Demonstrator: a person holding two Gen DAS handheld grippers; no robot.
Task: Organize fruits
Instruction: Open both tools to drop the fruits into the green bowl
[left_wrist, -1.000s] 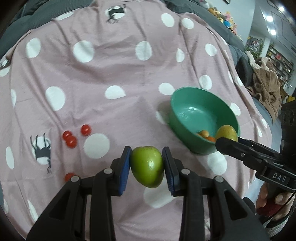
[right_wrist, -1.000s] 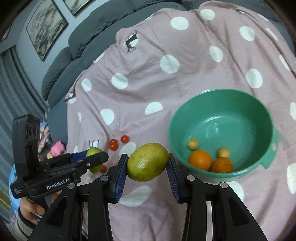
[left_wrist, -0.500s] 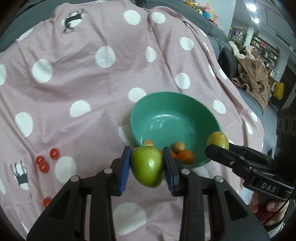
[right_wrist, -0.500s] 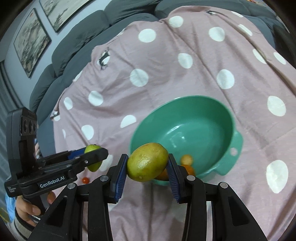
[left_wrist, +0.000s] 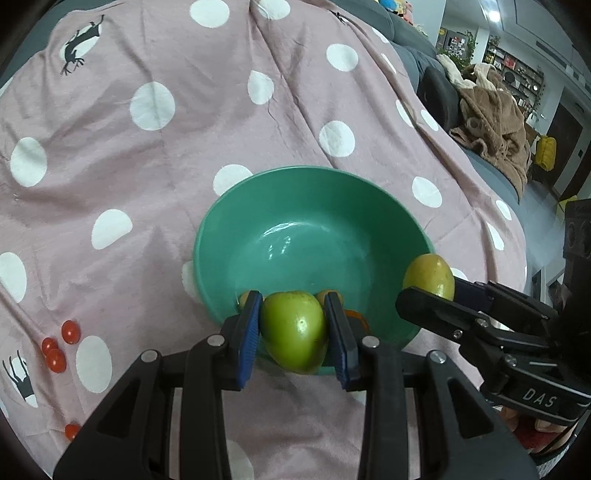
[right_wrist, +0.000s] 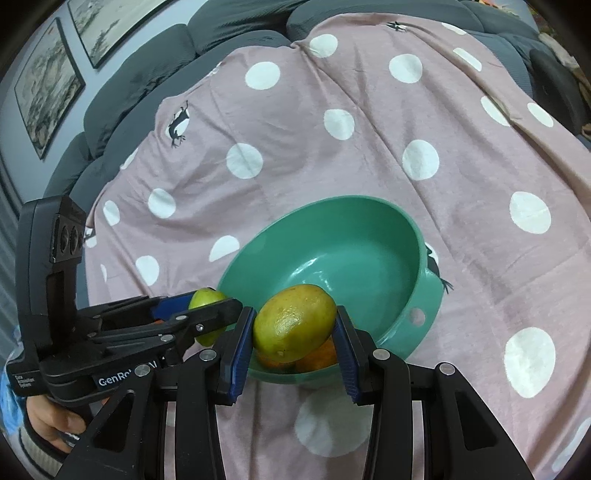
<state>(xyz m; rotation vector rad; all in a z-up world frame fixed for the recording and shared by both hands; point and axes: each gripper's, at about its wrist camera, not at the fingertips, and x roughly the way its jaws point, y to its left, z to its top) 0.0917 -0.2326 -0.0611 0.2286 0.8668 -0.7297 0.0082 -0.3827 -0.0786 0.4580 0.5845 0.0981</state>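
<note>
Fruits are held in both claws over the near rim of the round teal plastic bowl (left_wrist: 221, 229): the left claw (left_wrist: 294, 332) is clamped on a smooth green fruit (left_wrist: 293, 332), and the right claw (right_wrist: 293, 341) grips a yellow-green oval fruit (right_wrist: 293, 323). Orange fruits (right_wrist: 317, 358) lie in the bowl, which sits on a pink polka-dot cloth (left_wrist: 147, 166) beside small red tomatoes (left_wrist: 59, 347).

The left gripper (left_wrist: 293, 334) points steeply downward, its blue-padded fingers (left_wrist: 248, 334) clamped on a load. The right gripper (right_wrist: 294, 339) points less steeply, likewise clamped. Both converge side by side; a hand (right_wrist: 55, 419) grips the left handle.
</note>
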